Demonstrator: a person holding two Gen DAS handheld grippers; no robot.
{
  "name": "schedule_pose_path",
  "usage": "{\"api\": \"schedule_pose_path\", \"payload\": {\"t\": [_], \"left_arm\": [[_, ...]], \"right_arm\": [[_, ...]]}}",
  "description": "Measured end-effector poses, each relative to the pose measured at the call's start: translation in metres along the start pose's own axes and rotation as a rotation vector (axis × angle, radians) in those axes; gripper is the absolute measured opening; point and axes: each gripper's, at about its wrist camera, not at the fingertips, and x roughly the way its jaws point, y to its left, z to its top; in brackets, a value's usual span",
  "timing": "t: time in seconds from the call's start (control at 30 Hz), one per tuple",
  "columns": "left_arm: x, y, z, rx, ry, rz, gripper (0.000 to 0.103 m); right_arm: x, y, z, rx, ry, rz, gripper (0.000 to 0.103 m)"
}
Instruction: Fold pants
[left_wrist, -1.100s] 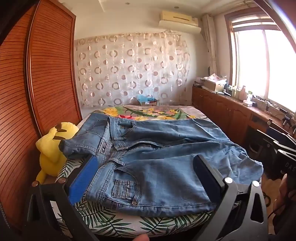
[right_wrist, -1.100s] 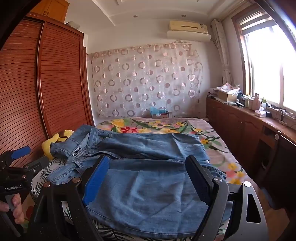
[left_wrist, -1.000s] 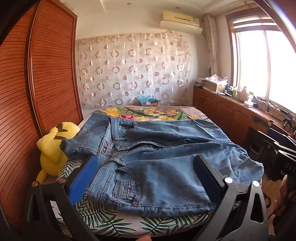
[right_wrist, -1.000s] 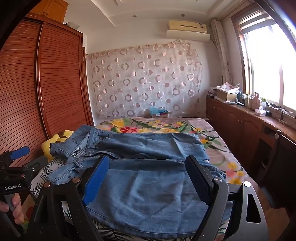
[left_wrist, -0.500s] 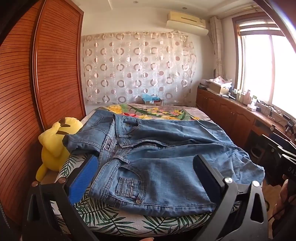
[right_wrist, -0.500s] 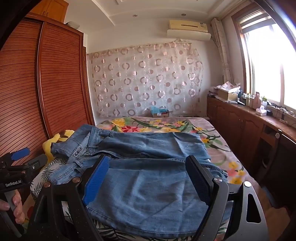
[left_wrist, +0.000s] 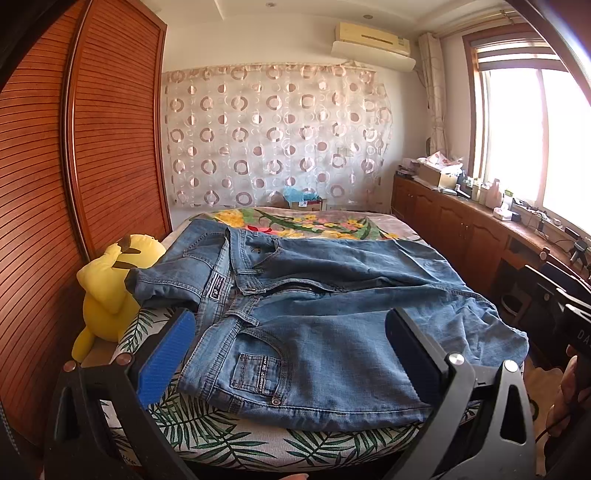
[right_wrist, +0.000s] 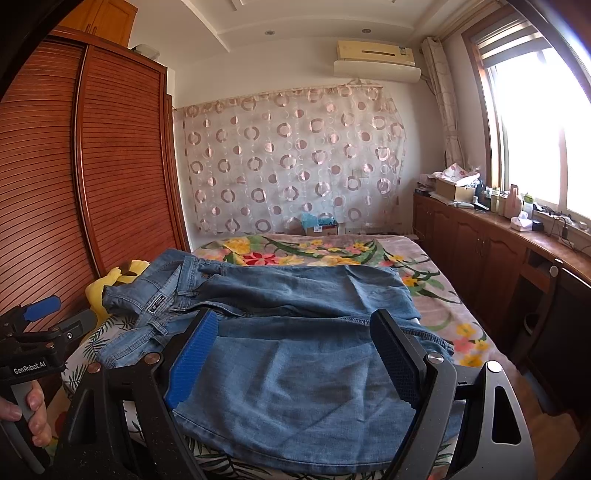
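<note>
A: Our left gripper (left_wrist: 288, 350), jaws spread and empty, hangs over the waist end of the jeans (left_wrist: 314, 314) at lower left of its frame.

B: Their length runs rightward across the bed (left_wrist: 221, 439); our right gripper (right_wrist: 295, 354), equally agape, overlooks the legs. Cuffs are cut off.

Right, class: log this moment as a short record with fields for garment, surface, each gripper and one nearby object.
garment: jeans, spread out, legs to the right
surface: bed, leaf-print cover
left gripper: open, holding nothing
right gripper: open, holding nothing
nearby: yellow plush toy at the bed's left edge
</note>
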Motion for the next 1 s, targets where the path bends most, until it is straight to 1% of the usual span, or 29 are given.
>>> {"api": "schedule_pose_path", "payload": {"t": [1.0], "left_arm": [[-0.0011,-0.0013,0.0006,0.004,-0.002,0.003,0.103]], "right_arm": [[-0.0019,0.0007,0.0002,-0.002,-0.011,0.003,0.086]]}}
